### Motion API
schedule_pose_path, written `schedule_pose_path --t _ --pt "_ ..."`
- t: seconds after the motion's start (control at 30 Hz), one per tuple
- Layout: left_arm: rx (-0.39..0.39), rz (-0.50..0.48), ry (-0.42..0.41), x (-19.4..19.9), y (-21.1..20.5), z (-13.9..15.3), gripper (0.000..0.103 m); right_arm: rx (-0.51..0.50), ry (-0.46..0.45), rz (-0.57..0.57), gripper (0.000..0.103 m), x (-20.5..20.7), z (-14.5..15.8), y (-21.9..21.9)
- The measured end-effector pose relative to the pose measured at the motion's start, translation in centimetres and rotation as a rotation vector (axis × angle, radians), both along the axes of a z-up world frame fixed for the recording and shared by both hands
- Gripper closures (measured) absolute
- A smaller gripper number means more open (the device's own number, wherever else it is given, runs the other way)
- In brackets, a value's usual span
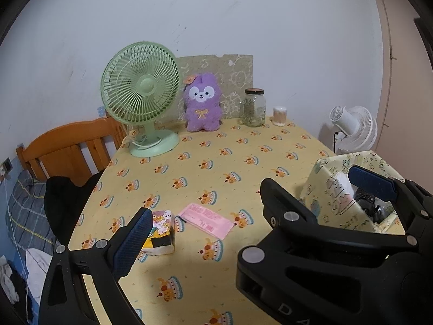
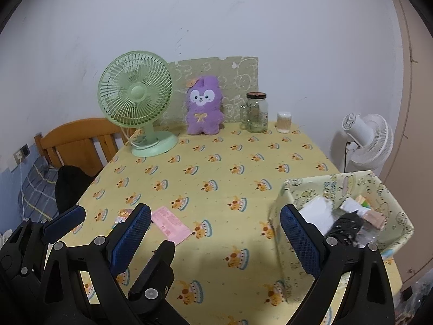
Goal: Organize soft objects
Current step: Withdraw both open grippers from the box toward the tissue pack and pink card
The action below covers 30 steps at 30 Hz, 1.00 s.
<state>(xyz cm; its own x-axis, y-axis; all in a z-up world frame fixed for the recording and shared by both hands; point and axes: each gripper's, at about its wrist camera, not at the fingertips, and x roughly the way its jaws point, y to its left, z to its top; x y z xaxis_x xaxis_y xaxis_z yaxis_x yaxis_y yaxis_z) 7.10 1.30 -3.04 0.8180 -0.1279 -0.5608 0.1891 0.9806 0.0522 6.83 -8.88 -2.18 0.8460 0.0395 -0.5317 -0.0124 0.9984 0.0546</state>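
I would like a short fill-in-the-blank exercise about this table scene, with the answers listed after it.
1. The purple plush toy stands between the green fan and the glass ____.
2. The pink packet lies flat on the ____ tablecloth.
3. The fabric basket is on the table's ____ side.
4. Both the left gripper and the right gripper are ____.

Answers: jar; yellow; right; open
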Motion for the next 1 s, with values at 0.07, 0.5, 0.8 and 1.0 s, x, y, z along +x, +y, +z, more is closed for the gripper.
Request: schedule_pose_path --t 0.07,0.5,0.8,1.0 --pt "0.0 0.005 0.006 0.3 0.4 -0.4 0.003 -0.002 0.003 0.004 0.005 0.3 -0.3 0.4" --pt "0.003 0.041 0.041 1.4 2.7 -3.1 0.003 -0.008 0.032 0.045 0.005 2.1 -3.0 2.9" --pt "0.009 0.064 0.075 2.1 3.9 -4.8 0.003 -0.029 0.043 0.057 0.005 3.0 -4.7 4.4" --pt "0.009 0.07 0.101 2.7 4.7 -5.9 0.003 -0.041 0.053 0.083 0.005 3.8 -5.7 5.1"
